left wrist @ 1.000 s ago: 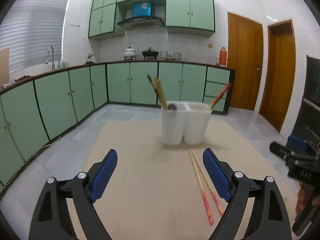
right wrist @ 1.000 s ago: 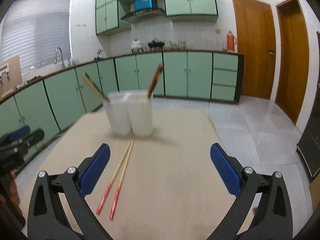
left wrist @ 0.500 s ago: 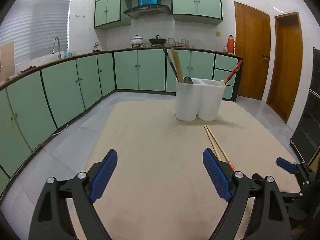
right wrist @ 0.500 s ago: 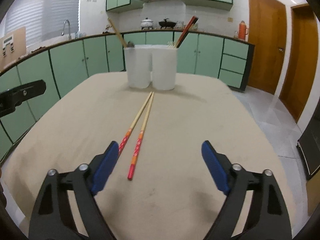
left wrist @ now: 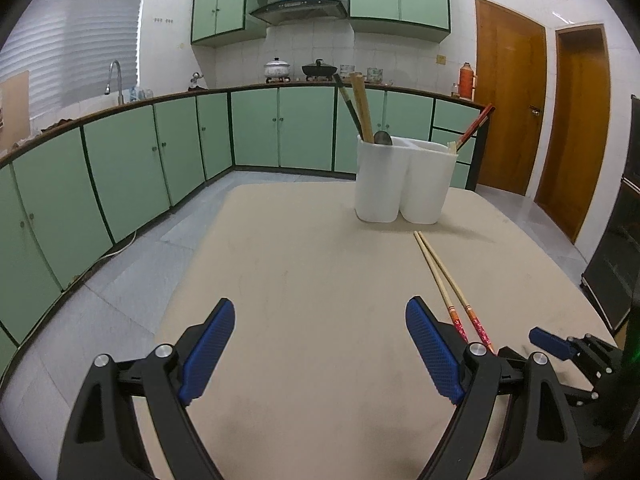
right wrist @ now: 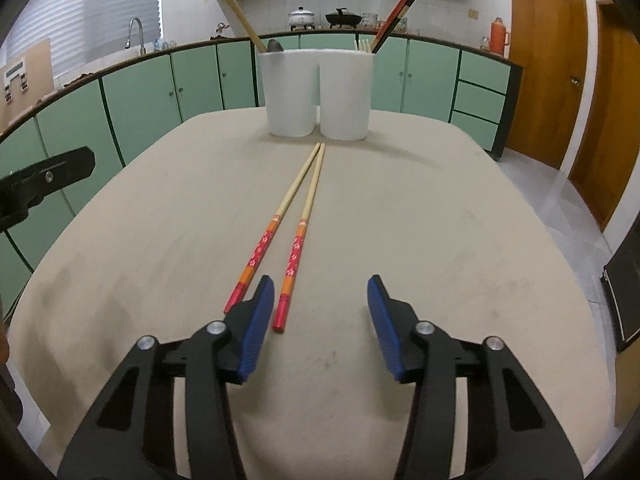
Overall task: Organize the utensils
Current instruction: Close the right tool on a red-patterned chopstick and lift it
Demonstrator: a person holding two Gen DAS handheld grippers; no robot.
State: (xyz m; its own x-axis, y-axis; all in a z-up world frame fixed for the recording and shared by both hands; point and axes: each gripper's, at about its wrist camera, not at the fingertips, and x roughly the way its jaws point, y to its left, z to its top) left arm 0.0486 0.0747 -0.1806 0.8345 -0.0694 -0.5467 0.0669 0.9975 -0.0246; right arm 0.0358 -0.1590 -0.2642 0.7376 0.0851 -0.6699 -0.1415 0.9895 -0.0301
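Right gripper (right wrist: 320, 328) jaws wide apart, empty, low over pair of red-handled bamboo chopsticks (right wrist: 294, 224) lying on beige counter (right wrist: 440, 240), near white two-compartment plastic holder (right wrist: 318, 92) (tips toward it). Left gripper (left wrist: 320, 352) jaws also spread, empty.

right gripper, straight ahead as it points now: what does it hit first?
Probably the chopsticks: the right gripper is open, and the right stick's red end lies between its fingers. Beyond them stands the holder. Height above the table is unclear.

Black fingers (right wrist: 256, 320), blue ribbed pads (left wrist: 208, 344)
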